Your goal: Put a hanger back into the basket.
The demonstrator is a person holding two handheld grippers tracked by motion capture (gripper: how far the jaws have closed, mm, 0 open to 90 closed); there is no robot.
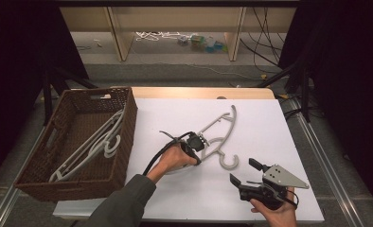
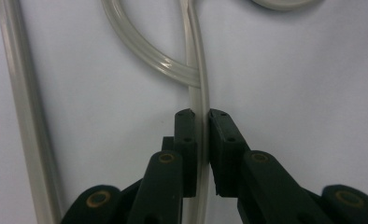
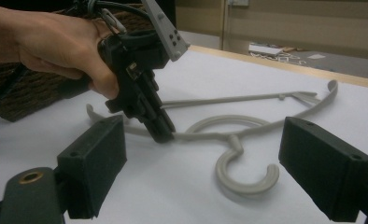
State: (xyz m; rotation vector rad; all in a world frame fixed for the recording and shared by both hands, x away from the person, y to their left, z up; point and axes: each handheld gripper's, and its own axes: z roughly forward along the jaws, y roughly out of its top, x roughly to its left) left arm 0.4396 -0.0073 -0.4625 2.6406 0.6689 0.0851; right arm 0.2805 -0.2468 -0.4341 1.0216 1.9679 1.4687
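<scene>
A grey plastic hanger point(image 1: 221, 134) lies flat on the white table top, hook toward me. My left gripper point(image 1: 204, 143) points down on its shoulder bar near the neck. In the left gripper view the pads point(image 2: 187, 135) press on both sides of the thin hanger bar point(image 2: 199, 93), so my left gripper point(image 2: 199, 140) is shut on it. The right gripper view shows the same grip on the hanger point(image 3: 240, 135) from the side. My right gripper point(image 1: 244, 171) rests near the front edge, jaws wide open, nothing between its pads point(image 3: 327, 163).
A brown wicker basket point(image 1: 128, 123) stands at the table's left and holds several grey hangers point(image 1: 97, 142). Bare white table top point(image 1: 270, 123) lies right of the hanger. Beyond the far edge are a wooden shelf frame and floor cables.
</scene>
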